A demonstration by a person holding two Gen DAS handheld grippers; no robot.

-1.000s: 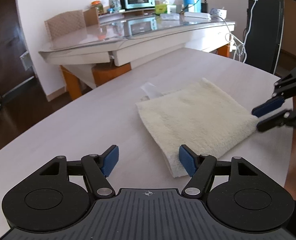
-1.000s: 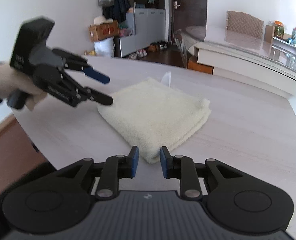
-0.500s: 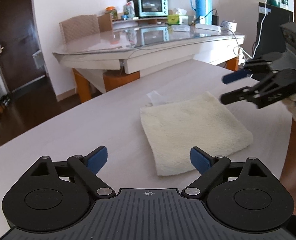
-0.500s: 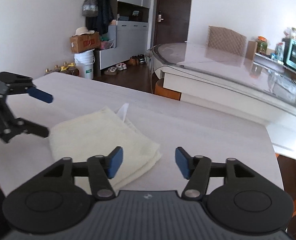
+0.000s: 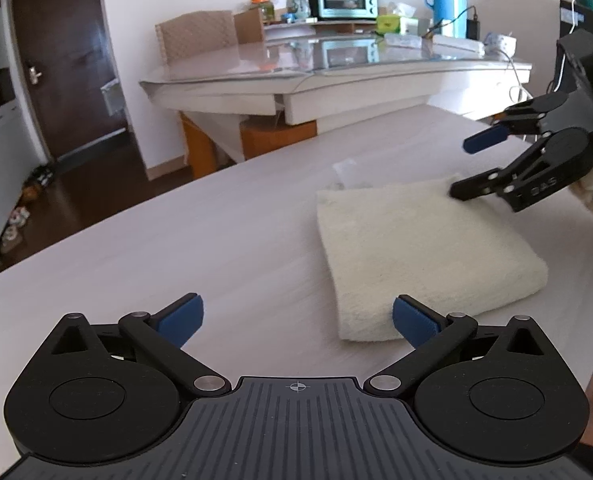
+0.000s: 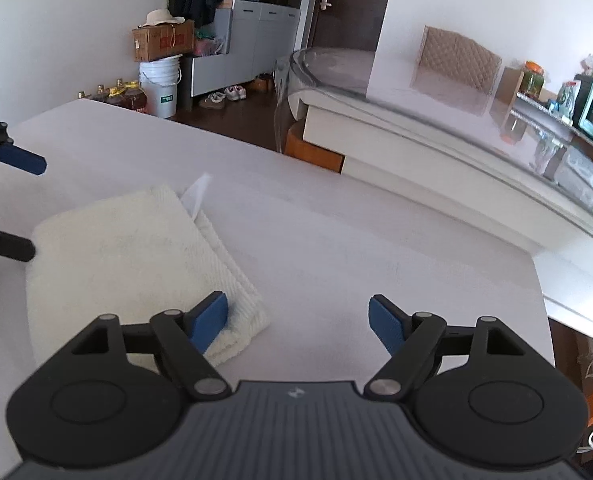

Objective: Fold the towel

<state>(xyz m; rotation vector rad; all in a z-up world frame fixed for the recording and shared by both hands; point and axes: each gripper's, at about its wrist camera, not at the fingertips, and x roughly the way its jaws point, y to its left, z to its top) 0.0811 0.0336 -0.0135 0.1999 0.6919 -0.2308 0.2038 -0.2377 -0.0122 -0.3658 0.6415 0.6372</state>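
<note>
Folding: looks done; towel (image 5: 424, 256) lies flat and folded on bench (image 5: 216, 240).
Left claw (image 5: 298, 318): opening, empty.
Right claw (image 6: 298, 322): opening, empty.
Left to do: nothing, I think.

Both wrist views look down, close, sharing the towel (image 5: 424, 256).

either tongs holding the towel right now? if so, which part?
Nothing is held. Left tongs and right tongs both have jaws opening with nothing between them; the folded towel lies free on the table.

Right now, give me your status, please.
Left gripper and right gripper both opening, nothing between fingers. Towel folded flat on table. Nothing in the way.
</note>
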